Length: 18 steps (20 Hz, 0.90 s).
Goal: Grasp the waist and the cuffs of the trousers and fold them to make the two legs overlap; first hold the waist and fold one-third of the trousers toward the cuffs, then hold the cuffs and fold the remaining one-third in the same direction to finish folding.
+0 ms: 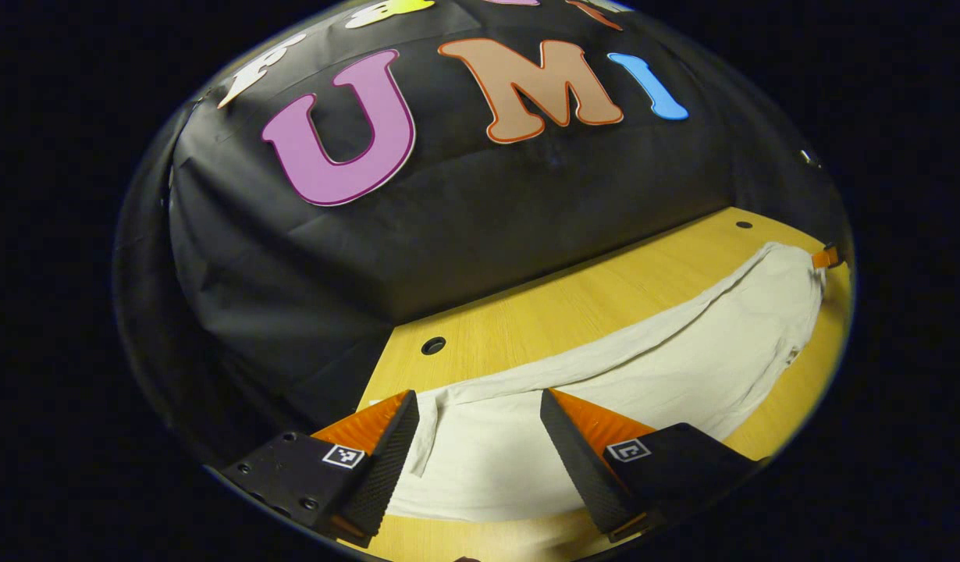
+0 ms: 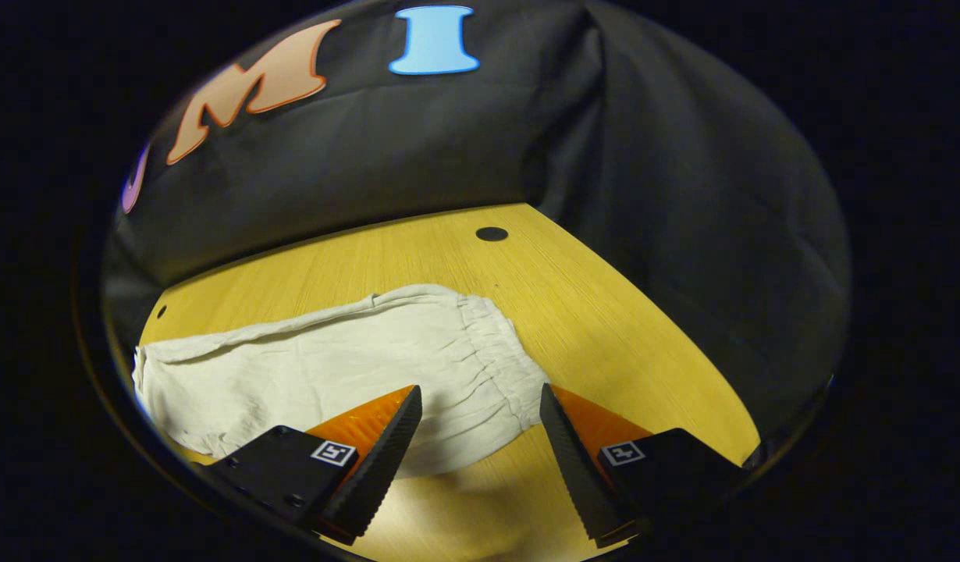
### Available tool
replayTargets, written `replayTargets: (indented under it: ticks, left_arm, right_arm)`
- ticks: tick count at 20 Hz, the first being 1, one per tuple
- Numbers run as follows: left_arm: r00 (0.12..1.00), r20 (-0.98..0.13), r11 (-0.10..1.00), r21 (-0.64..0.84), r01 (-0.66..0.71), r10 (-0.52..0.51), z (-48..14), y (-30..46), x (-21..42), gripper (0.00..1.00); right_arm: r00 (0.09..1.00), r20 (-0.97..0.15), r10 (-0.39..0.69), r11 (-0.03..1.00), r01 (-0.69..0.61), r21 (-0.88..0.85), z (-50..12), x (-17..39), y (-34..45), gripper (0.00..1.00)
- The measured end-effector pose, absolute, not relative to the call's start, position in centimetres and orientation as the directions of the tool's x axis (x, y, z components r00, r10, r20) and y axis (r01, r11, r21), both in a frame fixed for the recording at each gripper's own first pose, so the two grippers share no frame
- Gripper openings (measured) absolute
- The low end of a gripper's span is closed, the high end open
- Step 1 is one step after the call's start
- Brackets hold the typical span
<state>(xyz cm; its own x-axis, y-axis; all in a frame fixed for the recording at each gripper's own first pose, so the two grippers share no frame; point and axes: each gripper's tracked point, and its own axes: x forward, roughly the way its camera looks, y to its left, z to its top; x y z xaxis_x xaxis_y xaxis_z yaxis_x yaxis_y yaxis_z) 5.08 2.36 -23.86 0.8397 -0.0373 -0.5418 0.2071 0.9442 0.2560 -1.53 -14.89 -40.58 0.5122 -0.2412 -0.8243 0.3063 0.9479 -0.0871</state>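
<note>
Each handheld tool is the same build — the left gripper [image 1: 478, 460] and the right gripper [image 2: 478, 460] both carry two wedge-shaped fingers with ridged, saw-toothed inner faces on matte black blocks (small screws along one block's edge), each block wearing a little square black-and-white marker.

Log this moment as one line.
trousers: flat on table, legs overlapped | left gripper: open over cuff end | right gripper: open at waist | thirds fold: not started
</note>
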Motion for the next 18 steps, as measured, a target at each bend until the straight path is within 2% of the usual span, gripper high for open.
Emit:
replayTargets:
  ticks: [4, 5, 6, 7, 9, 10, 11, 12, 13, 14, 16, 17, 18]
  left_arm:
    - [0.839, -0.544, 0.951, 0.249, 0.182, -0.019, -23.4, 2.7, 3.9, 0.96]
    - [0.839, -0.544, 0.953, 0.247, 0.175, -0.013, -23.3, 2.8, 3.7, 0.96]
    - [0.838, -0.545, 0.954, 0.247, 0.168, -0.007, -23.1, 3.0, 3.5, 0.96]
    - [0.837, -0.547, 0.955, 0.247, 0.164, -0.002, -23.2, 3.1, 3.3, 0.96]
    - [0.836, -0.548, 0.955, 0.25, 0.157, 0.006, -23.2, 3.2, 3.0, 0.96]
    - [0.835, -0.55, 0.956, 0.249, 0.156, 0.007, -23.3, 3.2, 2.9, 0.96]
    - [0.833, -0.552, 0.956, 0.248, 0.153, 0.01, -23.3, 3.2, 2.7, 0.96]
    - [0.831, -0.556, 0.958, 0.244, 0.152, 0.01, -23.4, 3.3, 2.8, 0.96]
    - [0.828, -0.561, 0.959, 0.24, 0.15, 0.011, -23.6, 3.3, 2.6, 0.96]
    - [0.826, -0.563, 0.96, 0.237, 0.149, 0.011, -23.7, 3.2, 2.4, 0.96]
    - [0.827, -0.562, 0.962, 0.231, 0.142, 0.013, -23.7, 3.3, 2.3, 0.96]
    - [0.827, -0.562, 0.963, 0.231, 0.138, 0.016, -23.6, 3.3, 2.3, 1.0]
    - [0.827, -0.562, 0.965, 0.228, 0.132, 0.02, -23.6, 3.5, 2.1, 0.96]
  right_arm:
    - [0.429, -0.87, -0.243, 0.901, 0.433, -0.038, -42.4, -2.6, -15.7, 0.98]
    - [0.411, -0.878, -0.246, 0.892, 0.451, -0.038, -42.8, -2.6, -15.8, 0.92]
    - [0.388, -0.887, -0.25, 0.883, 0.468, -0.044, -43.4, -2.9, -15.9, 0.97]
    - [0.38, -0.89, -0.25, 0.876, 0.48, -0.042, -43.5, -3.0, -15.7, 0.92]
    - [0.357, -0.891, -0.281, 0.867, 0.493, -0.076, -43.5, -3.2, -16.5, 0.89]
    - [0.361, -0.884, -0.296, 0.865, 0.493, -0.088, -43.7, -3.0, -17.2, 0.82]
    - [0.353, -0.895, -0.274, 0.868, 0.491, -0.073, -43.6, -3.0, -16.7, 0.56]
    - [0.361, -0.898, -0.251, 0.87, 0.49, -0.047, -43.7, -2.7, -16.4, 0.52]
    - [0.36, -0.902, -0.239, 0.867, 0.497, -0.032, -43.3, -2.7, -16.1, 0.2]
    - [0.364, -0.9, -0.238, 0.864, 0.503, -0.025, -43.6, -2.5, -16.5, 0.22]
    - [0.363, -0.899, -0.244, 0.865, 0.5, -0.033, -43.1, -2.7, -17.1, 0.1]
    - [0.362, -0.899, -0.248, 0.869, 0.494, -0.04, -42.8, -2.6, -16.8, 0.16]
    - [0.366, -0.897, -0.249, 0.873, 0.486, -0.044, -42.4, -2.6, -16.6, 0.1]
